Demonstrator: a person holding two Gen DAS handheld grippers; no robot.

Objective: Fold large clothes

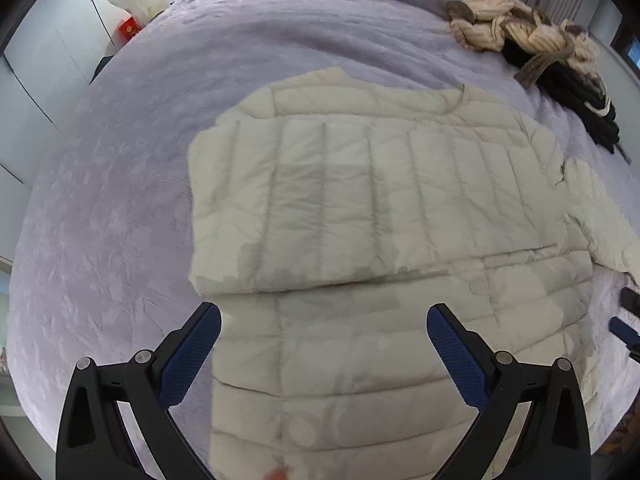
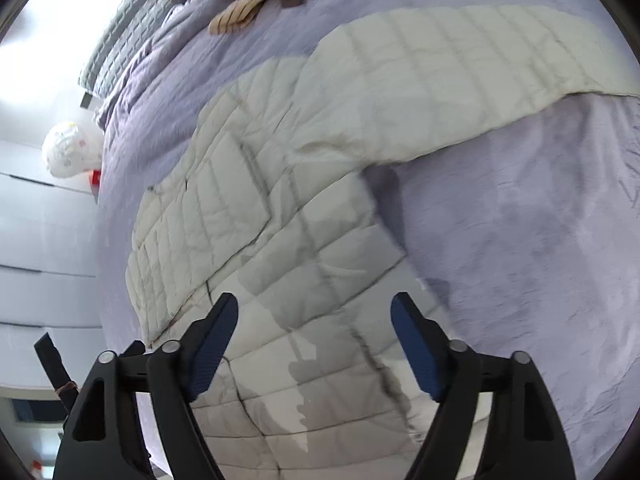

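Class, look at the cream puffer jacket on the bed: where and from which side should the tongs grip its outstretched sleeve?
Grip the sleeve near its free end, coming from the open bedspread side. It lies flat and straight away from the jacket body, so its thin edge is exposed there for pinching.

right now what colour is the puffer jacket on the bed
Off-white cream, quilted in stitched panels. The puffer jacket shows best in the left wrist view.
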